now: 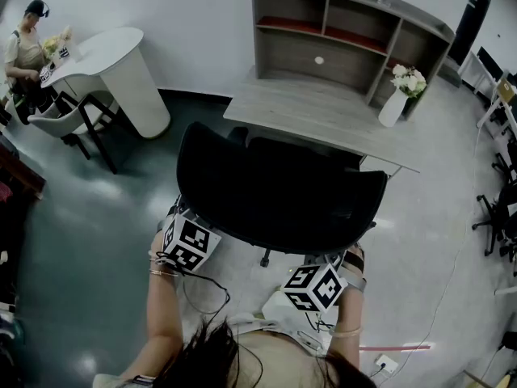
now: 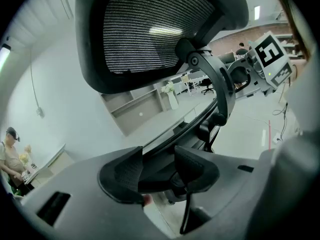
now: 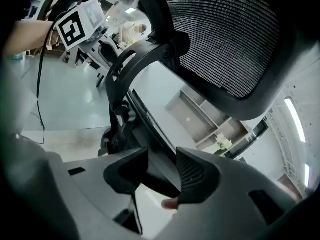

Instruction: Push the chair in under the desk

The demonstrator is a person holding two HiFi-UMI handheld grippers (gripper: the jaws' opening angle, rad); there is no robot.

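Note:
A black office chair (image 1: 275,200) stands with its back toward me, in front of a grey wooden desk (image 1: 323,115); its seat is partly under the desk's front edge. My left gripper (image 1: 194,223) is at the left of the backrest's top rim and my right gripper (image 1: 327,263) at the right. In the left gripper view, the left gripper (image 2: 157,171) has the dark rim filling the gap between its pads, below the mesh headrest (image 2: 150,34). The right gripper (image 3: 161,171) grips the same rim in the right gripper view, with the mesh headrest (image 3: 230,39) above.
A shelf unit (image 1: 347,31) stands at the back of the desk, and a white vase of flowers (image 1: 393,103) at its right end. A person sits at a white table (image 1: 121,63) far left. Office chairs (image 1: 497,208) stand at the right. A power strip (image 1: 386,366) lies on the floor.

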